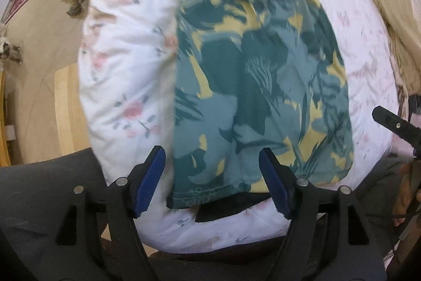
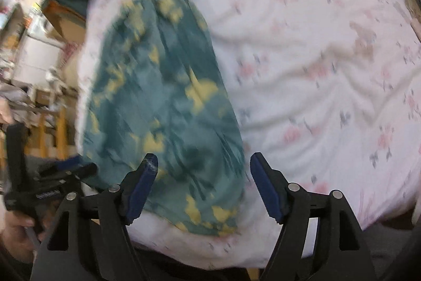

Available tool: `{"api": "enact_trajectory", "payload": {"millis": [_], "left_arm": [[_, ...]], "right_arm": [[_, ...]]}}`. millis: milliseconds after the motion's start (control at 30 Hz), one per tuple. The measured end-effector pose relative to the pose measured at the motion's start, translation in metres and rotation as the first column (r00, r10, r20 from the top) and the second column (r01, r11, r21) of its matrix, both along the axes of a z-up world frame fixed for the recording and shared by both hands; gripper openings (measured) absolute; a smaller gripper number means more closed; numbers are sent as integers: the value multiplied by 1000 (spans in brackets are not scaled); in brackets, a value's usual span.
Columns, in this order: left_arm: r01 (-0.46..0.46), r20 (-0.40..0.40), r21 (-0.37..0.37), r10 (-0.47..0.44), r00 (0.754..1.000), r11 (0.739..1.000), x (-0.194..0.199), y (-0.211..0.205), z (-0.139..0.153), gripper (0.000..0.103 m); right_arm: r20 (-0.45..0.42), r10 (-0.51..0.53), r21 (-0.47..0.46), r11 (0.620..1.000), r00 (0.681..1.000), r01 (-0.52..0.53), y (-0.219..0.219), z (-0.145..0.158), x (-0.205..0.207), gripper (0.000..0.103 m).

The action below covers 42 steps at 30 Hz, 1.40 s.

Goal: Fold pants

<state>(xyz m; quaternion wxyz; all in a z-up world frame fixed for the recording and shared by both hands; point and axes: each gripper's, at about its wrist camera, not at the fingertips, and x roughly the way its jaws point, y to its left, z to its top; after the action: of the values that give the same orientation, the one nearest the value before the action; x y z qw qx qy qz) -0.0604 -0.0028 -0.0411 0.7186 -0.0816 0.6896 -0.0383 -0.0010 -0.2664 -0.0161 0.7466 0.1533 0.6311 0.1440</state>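
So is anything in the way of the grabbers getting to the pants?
Nothing visible. The pants lie flat on the bed, right ahead of the open left gripper and open right gripper.

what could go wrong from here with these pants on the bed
1. The pants lie close to the bed's rounded side edge, so a pull that way could drag them off onto the floor.
2. The left tool is open over the near hem; a shallow pinch might catch only the top layer, or the floral sheet underneath as well.
3. The right tool is also open and both views are blurred by motion, so a rushed grab may miss the hem corner.
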Motion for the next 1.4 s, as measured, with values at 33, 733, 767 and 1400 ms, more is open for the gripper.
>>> {"api": "enact_trajectory", "payload": {"millis": [33,733,767,1400], "left_arm": [[-5,9,-11,5,1000,1000,6,8,-1,71],[-188,108,18,185,977,982,166,59,-5,71],[-191,113,20,188,976,981,173,60,-8,71],[82,67,-67,-77,995,994,299,9,-90,61]], "right_arm": [[11,-5,20,1000,1000,5,-2,3,2,76],[151,-33,170,985,988,7,-12,21,122,76],[151,-29,170,986,988,3,-9,18,133,76],[-47,124,256,961,991,-108,51,-94,281,59]]}}
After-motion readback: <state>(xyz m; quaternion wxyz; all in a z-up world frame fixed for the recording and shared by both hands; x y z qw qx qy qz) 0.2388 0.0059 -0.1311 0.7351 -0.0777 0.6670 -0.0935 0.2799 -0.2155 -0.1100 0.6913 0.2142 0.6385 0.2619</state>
